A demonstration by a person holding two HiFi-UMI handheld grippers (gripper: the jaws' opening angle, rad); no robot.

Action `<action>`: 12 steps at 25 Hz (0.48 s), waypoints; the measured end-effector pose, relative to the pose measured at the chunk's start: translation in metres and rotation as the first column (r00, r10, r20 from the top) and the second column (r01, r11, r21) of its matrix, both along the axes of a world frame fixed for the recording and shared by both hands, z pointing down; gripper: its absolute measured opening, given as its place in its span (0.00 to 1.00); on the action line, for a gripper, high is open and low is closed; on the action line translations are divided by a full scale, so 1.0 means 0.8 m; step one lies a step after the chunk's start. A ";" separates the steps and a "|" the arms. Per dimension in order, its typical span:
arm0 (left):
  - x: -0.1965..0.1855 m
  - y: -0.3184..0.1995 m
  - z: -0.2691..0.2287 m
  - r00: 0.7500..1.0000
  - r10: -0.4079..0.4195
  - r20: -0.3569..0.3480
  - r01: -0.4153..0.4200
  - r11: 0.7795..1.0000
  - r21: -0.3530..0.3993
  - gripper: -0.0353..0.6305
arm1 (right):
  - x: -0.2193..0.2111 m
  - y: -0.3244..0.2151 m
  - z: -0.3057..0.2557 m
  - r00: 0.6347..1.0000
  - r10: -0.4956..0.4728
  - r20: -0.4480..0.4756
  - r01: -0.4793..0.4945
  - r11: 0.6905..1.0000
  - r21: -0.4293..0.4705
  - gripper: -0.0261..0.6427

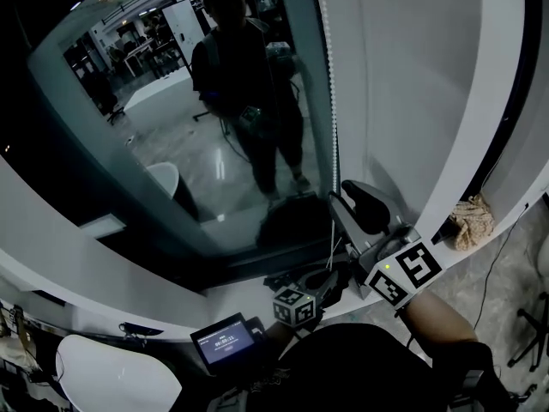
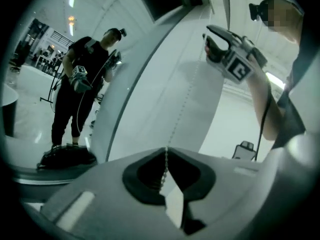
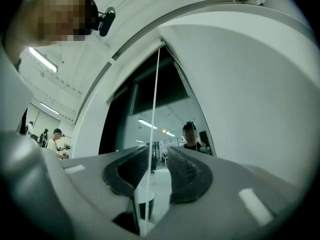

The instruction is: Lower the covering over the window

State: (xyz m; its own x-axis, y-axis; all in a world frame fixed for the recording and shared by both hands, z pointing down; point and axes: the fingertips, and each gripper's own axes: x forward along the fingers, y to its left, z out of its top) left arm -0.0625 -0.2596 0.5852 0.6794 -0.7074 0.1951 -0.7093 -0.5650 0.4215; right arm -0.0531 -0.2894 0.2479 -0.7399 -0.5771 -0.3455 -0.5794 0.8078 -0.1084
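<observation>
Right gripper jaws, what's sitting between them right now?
The bead chain runs loose between the right gripper's open jaws, not clamped, as the right gripper view shows. The left gripper is shut on that chain.

Head view looks down; all share the chain point(image 1: 331, 101).

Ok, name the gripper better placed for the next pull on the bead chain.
Right, probably: the right gripper is up high, jaws apart around the bead chain, while the left gripper is low, shut on it.
</observation>
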 end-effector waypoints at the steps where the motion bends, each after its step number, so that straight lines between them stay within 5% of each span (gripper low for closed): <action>1: 0.003 0.006 0.004 1.000 0.012 0.002 -0.012 1.000 -0.004 0.07 | -0.002 -0.004 -0.025 1.000 -0.009 0.021 0.009 1.000 0.005 0.21; 6: 0.004 0.019 0.006 0.999 0.046 -0.004 -0.046 0.999 -0.001 0.07 | -0.017 0.000 -0.110 0.996 -0.051 0.073 0.045 0.995 0.089 0.13; 10: -0.009 0.020 0.003 0.999 0.027 -0.023 -0.027 1.000 -0.003 0.07 | -0.024 0.008 -0.125 0.999 0.031 0.010 -0.032 0.977 0.213 0.06; 12: -0.016 0.020 0.001 0.999 0.013 -0.040 -0.013 1.000 -0.003 0.07 | -0.020 0.017 -0.127 0.994 0.110 0.000 -0.104 0.942 0.319 0.05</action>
State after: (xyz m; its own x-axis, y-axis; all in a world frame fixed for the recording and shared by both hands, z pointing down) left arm -0.0749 -0.2432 0.5858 0.6957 -0.6978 0.1702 -0.6846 -0.5725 0.4513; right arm -0.0692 -0.2758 0.1464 -0.6876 -0.5153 -0.5115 -0.6638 0.7316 0.1553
